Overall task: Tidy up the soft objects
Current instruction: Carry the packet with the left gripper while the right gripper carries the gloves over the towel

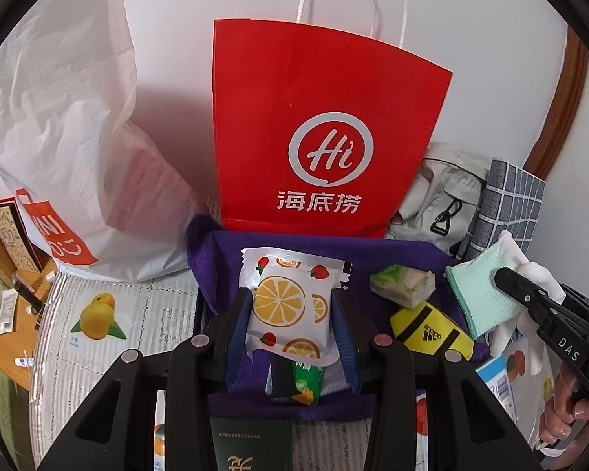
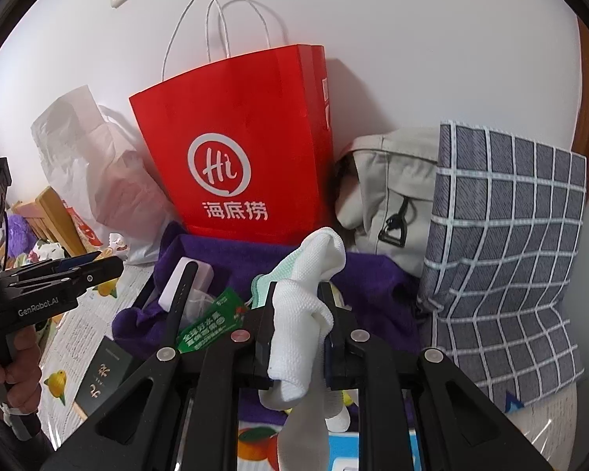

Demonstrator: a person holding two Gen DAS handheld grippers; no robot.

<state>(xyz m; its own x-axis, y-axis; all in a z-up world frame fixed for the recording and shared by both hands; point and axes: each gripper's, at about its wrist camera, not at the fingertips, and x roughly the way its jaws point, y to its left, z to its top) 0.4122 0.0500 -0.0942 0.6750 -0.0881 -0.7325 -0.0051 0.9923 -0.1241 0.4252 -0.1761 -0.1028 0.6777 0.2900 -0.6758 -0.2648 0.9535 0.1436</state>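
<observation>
My left gripper is shut on a white soft packet with orange slices and strawberries, held above a purple towel. My right gripper is shut on a white cloth together with a mint-green cloth; both show at the right in the left wrist view. A red paper bag with white handles stands against the wall behind the towel. On the towel lie a green tissue pack and a yellow pouch.
A white plastic bag stands left of the red bag. A beige bag and a grey checked cushion lie to the right. A green snack packet and a dark green booklet lie under my left gripper.
</observation>
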